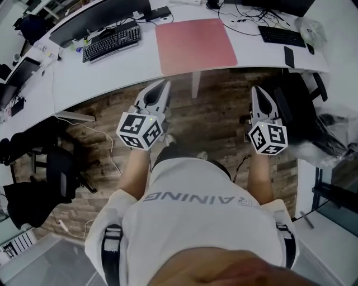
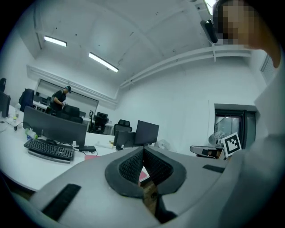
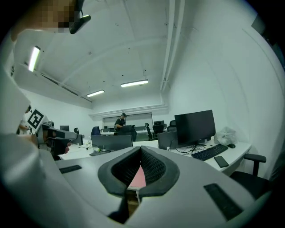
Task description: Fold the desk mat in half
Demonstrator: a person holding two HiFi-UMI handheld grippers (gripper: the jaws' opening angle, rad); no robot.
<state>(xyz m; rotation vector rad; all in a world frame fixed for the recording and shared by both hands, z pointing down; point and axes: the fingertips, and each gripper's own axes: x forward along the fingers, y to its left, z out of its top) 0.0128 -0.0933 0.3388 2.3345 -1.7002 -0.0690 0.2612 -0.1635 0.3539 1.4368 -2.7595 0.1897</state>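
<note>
The pink desk mat (image 1: 194, 44) lies flat and unfolded on the white desk (image 1: 123, 67), straight ahead of me. Both grippers hang over the wooden floor, short of the desk's front edge and apart from the mat. My left gripper (image 1: 165, 84) points at the mat's near left corner; its jaws meet at the tips with nothing between them. My right gripper (image 1: 257, 89) sits off the mat's near right side, likewise shut and empty. A strip of the mat (image 2: 143, 174) shows behind the left gripper's (image 2: 143, 149) jaws, and the mat (image 3: 139, 178) shows again behind the right gripper's (image 3: 140, 148) jaws.
A black keyboard (image 1: 112, 42) and a monitor (image 1: 98, 17) stand left of the mat. Another keyboard (image 1: 281, 36) and a phone (image 1: 289, 57) lie to its right. A white desk leg (image 1: 196, 84) stands between the grippers. Black chairs (image 1: 313, 111) flank me.
</note>
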